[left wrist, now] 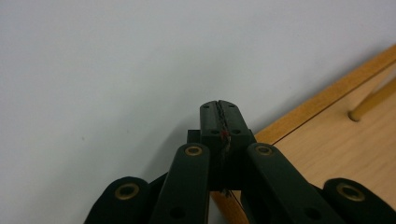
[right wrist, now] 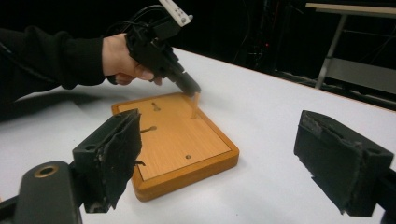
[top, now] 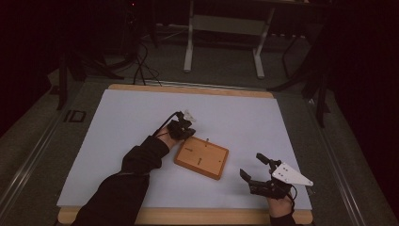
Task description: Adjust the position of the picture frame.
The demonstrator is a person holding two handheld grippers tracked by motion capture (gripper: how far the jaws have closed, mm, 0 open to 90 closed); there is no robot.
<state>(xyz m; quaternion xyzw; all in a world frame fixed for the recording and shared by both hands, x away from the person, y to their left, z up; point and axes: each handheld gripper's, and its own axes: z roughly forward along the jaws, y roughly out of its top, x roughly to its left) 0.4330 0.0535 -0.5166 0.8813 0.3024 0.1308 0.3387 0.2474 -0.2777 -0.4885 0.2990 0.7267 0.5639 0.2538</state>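
Now your left gripper [right wrist: 189, 88] sits at the far edge of the wooden board [top: 201, 157], its jaws pressed together with nothing visible between them; in the left gripper view the closed tips [left wrist: 219, 114] hang over the white table surface [top: 131, 127] just beside the board's rim. The thin wooden peg [right wrist: 195, 105] stands upright in its hole near that far edge, and in the right gripper view your closed tips seem to meet its top, though whether they actually touch is hard to tell. Your right gripper [top: 256, 167] waits near the board's right side, jaws spread wide and empty. This looks like the approach to the peg. Next, you likely need to open the left jaws, centre them around the peg's shaft, then pinch squarely so it lifts straight.
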